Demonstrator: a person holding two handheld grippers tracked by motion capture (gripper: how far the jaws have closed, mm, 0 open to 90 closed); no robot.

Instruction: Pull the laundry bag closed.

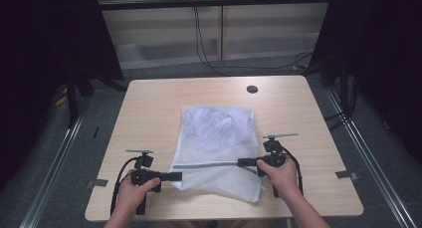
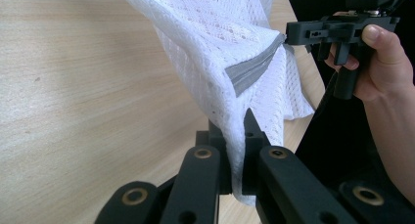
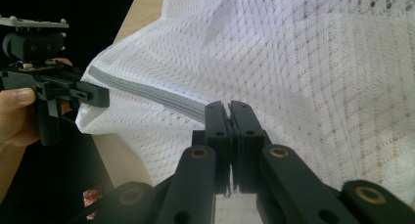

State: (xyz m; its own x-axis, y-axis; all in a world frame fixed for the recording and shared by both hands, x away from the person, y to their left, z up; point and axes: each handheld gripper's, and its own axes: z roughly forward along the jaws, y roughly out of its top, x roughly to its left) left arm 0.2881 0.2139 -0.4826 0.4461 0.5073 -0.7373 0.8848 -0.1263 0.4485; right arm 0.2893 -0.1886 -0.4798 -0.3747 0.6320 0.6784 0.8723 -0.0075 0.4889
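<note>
The mesh laundry bag lies in the middle of the wooden surface, with its near end lifted a little. It is white and full of tiny holes. A grey zipper strip runs across it near our side.

We think this bag is very light and very soft. It will flop and fold when we lift it, and it will not break. The thin net could slip or catch on something, so the best place to hold is the thicker edge by the zipper strip.

Our left claw is pinched tight on the left edge of the bag. In the left gripper view the white net goes down between the two black jaws. Our right claw is also pinched tight, right at the grey strip on the right side. In the right gripper view the jaws press together with almost no gap.

Both hands sit low, close to the near edge of the surface. The claws point in toward each other, with the zipper strip stretched between them.
</note>
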